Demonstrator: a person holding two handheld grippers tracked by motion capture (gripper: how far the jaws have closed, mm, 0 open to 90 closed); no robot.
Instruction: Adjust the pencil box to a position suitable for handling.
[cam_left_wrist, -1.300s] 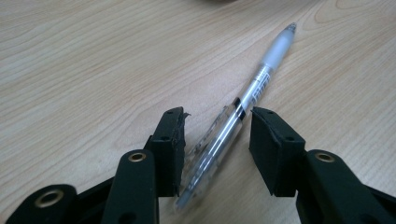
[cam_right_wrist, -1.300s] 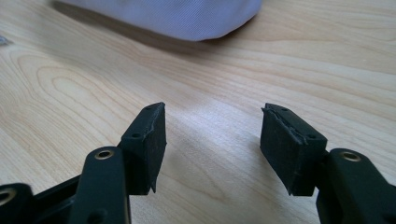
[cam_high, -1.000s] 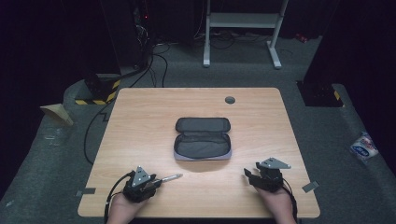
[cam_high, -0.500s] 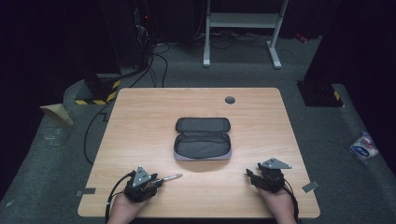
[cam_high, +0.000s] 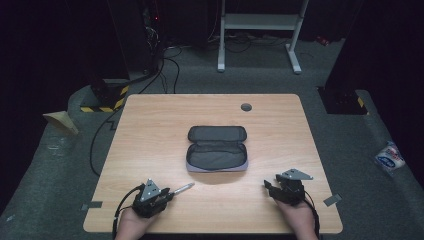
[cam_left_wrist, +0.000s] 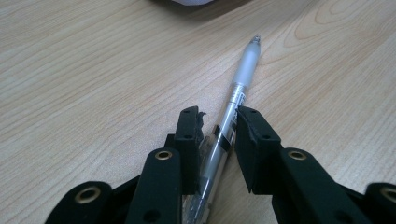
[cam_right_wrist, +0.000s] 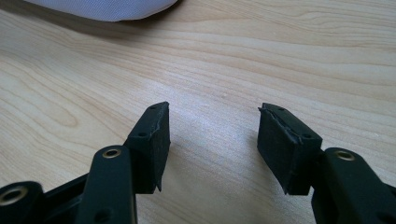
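Pen (cam_left_wrist: 232, 109) clamped in left gripper (cam_high: 167, 195) fingers; right gripper (cam_high: 268, 188) wide open, empty. Loose grip could drop it short of open case (cam_high: 217, 148).

Pen (cam_left_wrist: 224, 135) rear end cut off between left tongs (cam_left_wrist: 217, 123).

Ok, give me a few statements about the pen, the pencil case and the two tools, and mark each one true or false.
1. The left tool is shut on the pen. True.
2. The pencil case is zipped closed. False: it lies open on the table.
3. The right tool holds a pen. False: its jaws stand open with nothing between them.
4. The pen's tip points toward the pencil case. True.
5. The pen lies inside the pencil case. False: it is outside the case, in the left tool.
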